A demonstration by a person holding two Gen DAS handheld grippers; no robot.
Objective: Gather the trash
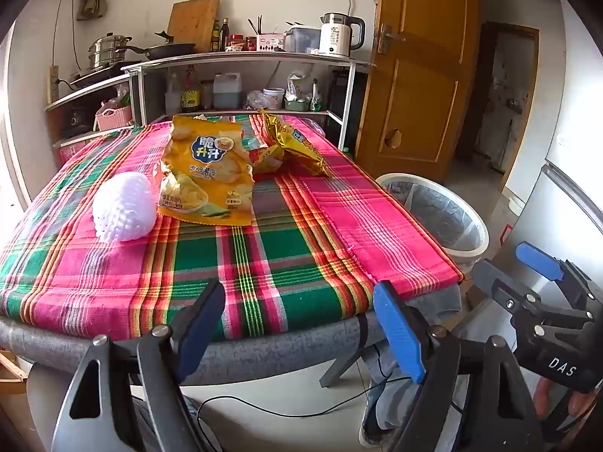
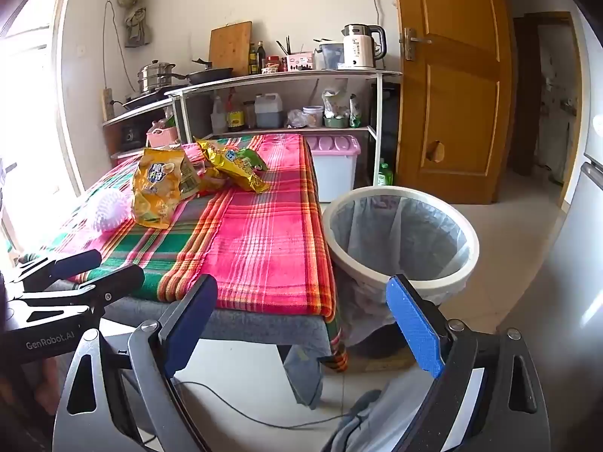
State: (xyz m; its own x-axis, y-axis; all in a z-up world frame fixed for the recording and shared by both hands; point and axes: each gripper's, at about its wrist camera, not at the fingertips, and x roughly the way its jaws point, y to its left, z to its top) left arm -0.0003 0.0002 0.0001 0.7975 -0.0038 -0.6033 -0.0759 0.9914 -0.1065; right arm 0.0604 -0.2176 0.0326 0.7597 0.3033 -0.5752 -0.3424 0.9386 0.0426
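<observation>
My right wrist view shows the pink-lidded storage box (image 2: pixel 333 154) on the floor past the table's far right corner; the left wrist view hardly shows it. The left view alone gives a clear look at the white foam fruit net (image 1: pixel 124 207), which glare washes out on the right side. Behind the table (image 1: pixel 286 263) stands a shelf unit (image 1: pixel 241 62) with a kettle (image 1: pixel 339 34), pans and bottles; a wooden door (image 2: pixel 452 86) is at right. Nothing blocks the trash. The left gripper (image 1: pixel 301 324) has its jaws wide apart, empty, at the near table edge. The right gripper (image 2: pixel 301 324) is likewise spread and empty, near the table's near right corner. The yellow chip bag (image 1: pixel 203 173) and the gold wrapper (image 1: pixel 290 143) lie mid-table, well beyond both grippers. The lined bin (image 2: pixel 399 241) sits on the floor just right of the table.
</observation>
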